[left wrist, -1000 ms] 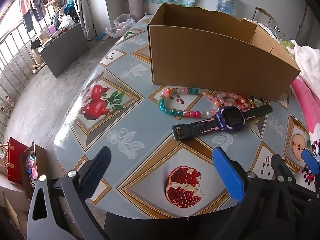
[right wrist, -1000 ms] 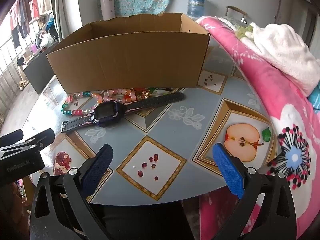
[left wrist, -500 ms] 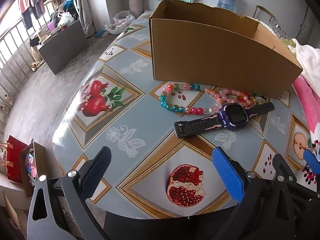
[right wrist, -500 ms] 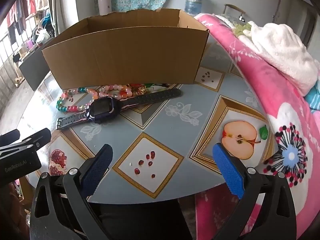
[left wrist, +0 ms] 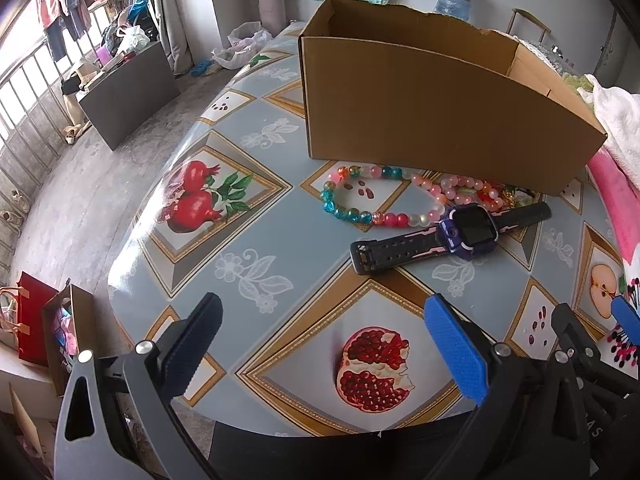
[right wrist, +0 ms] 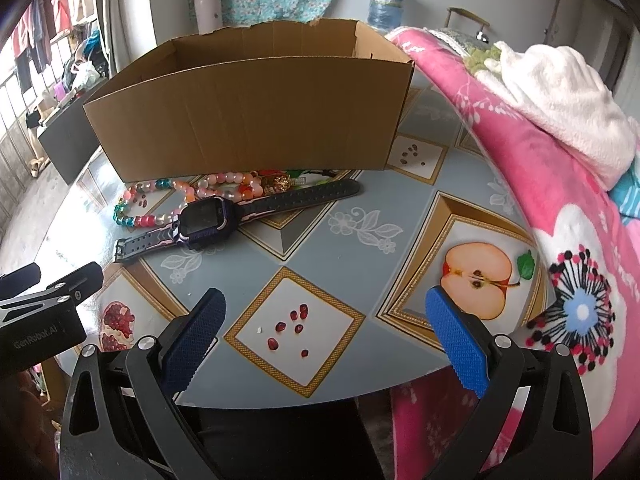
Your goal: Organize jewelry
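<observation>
Two grippers hung low over the near edge of the table [left wrist: 256, 236], both empty, both with jaws spread wide. The left gripper [left wrist: 324, 344] sat above the printed pomegranate half, its fingers pointed toward the cardboard box [left wrist: 440, 108]. The right gripper [right wrist: 326, 334] hovered just beside it on the right, over the tile with scattered seeds, aimed the same way; in its view the left tool's black body poked in at the lower left edge. Neither touched anything.

And the jewelry? All out on the tablecloth, none of it in the box as far as these views showed. The purple-faced watch [left wrist: 468, 230] lay flat with its black strap stretched out, a little ahead of the left gripper. Just behind it, the multicoloured bead bracelet [left wrist: 360, 200] made a loop, and a pink bead bracelet [left wrist: 464, 192] bunched up with a small gold trinket [right wrist: 280, 182] right against the box's front wall. A pink floral blanket [right wrist: 560, 208] draped the table's right side.
</observation>
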Available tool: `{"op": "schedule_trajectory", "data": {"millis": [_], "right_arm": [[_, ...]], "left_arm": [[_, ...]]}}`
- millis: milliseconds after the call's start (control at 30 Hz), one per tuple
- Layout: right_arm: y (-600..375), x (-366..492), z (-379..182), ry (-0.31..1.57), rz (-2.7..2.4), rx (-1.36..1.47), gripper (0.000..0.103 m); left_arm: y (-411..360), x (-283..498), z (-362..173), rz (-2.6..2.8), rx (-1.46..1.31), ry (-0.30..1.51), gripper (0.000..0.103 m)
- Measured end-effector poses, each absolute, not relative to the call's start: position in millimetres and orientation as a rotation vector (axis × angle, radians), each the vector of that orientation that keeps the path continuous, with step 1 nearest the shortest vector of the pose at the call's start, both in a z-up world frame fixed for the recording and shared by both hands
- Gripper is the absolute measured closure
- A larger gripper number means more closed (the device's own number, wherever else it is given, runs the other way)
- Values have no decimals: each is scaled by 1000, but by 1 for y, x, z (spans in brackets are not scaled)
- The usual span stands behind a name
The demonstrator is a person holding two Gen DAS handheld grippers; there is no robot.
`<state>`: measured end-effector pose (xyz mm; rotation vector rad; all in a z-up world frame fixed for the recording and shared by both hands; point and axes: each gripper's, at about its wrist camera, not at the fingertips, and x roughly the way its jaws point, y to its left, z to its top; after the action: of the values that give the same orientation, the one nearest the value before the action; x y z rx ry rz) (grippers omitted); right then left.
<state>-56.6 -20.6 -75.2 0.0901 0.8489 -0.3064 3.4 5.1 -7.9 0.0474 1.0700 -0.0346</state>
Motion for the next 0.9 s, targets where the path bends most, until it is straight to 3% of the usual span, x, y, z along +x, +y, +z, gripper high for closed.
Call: {"op": "schedule_trajectory", "data": {"millis": [900], "right_arm": [[-22,-56,-76,851,-305,103,7]], "left_arm": [[5,2,-8,-26,55,1074,4]]}}
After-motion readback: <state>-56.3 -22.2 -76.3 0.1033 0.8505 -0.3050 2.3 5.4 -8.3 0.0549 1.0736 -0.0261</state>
